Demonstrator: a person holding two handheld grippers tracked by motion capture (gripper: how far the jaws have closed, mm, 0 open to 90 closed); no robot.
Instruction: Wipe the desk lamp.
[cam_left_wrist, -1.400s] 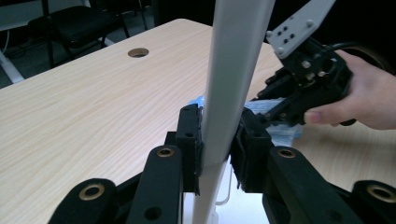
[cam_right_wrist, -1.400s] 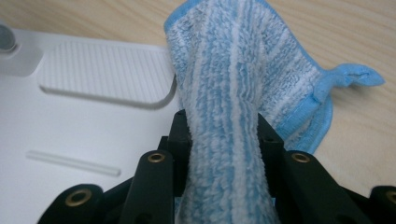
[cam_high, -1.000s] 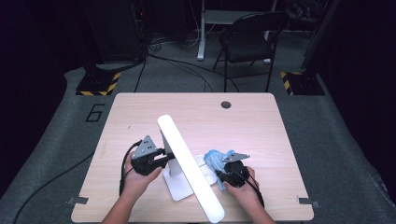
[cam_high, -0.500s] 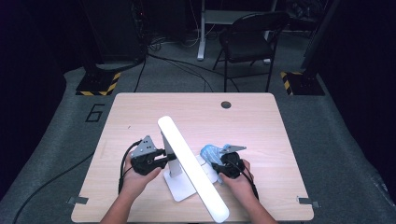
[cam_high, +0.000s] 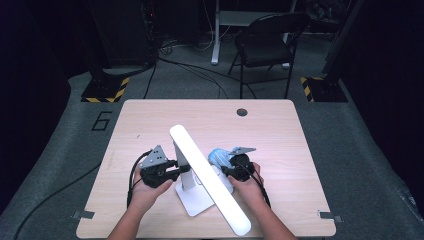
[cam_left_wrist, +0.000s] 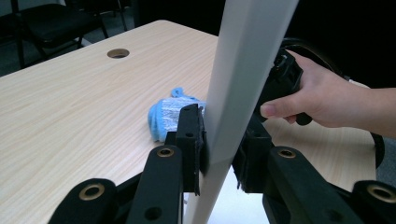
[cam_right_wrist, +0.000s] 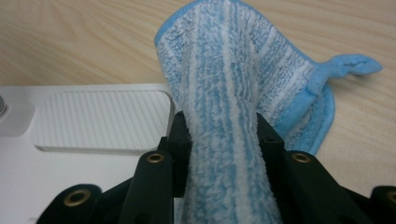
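Shifted leftward since the earlier high view, toward the lamp's white base (cam_high: 196, 196): blue cloth (cam_high: 220, 156) and right tool (cam_high: 231, 172) together, now close against the long white light bar (cam_high: 207, 177) instead of a little off to its right. Pinched firmly between the right tool's (cam_right_wrist: 223, 154) black jaws, a folded band of that cloth (cam_right_wrist: 233, 93), the loose rest fanned out ahead with its hem loop lying on the wood just past the ribbed pad of the base (cam_right_wrist: 100, 121). Clamped on the lamp's slim upright post (cam_left_wrist: 238, 79) by the left tool (cam_left_wrist: 219, 149), jaws pressed tight on either side, steadying the lamp near the front middle of the counter (cam_high: 150, 120); left tool (cam_high: 172, 170) unmoved beside the post in the high view as well. Judged as wiping work barely under way: lamp held, cloth gripped and brought up to the base, but no clear sign yet of any surface finished. Left to do, by the look of it: passes over the base plate, then perhaps the post and bar. Beyond the counter, a dark folding chair (cam_high: 267, 45) on the grey floor.
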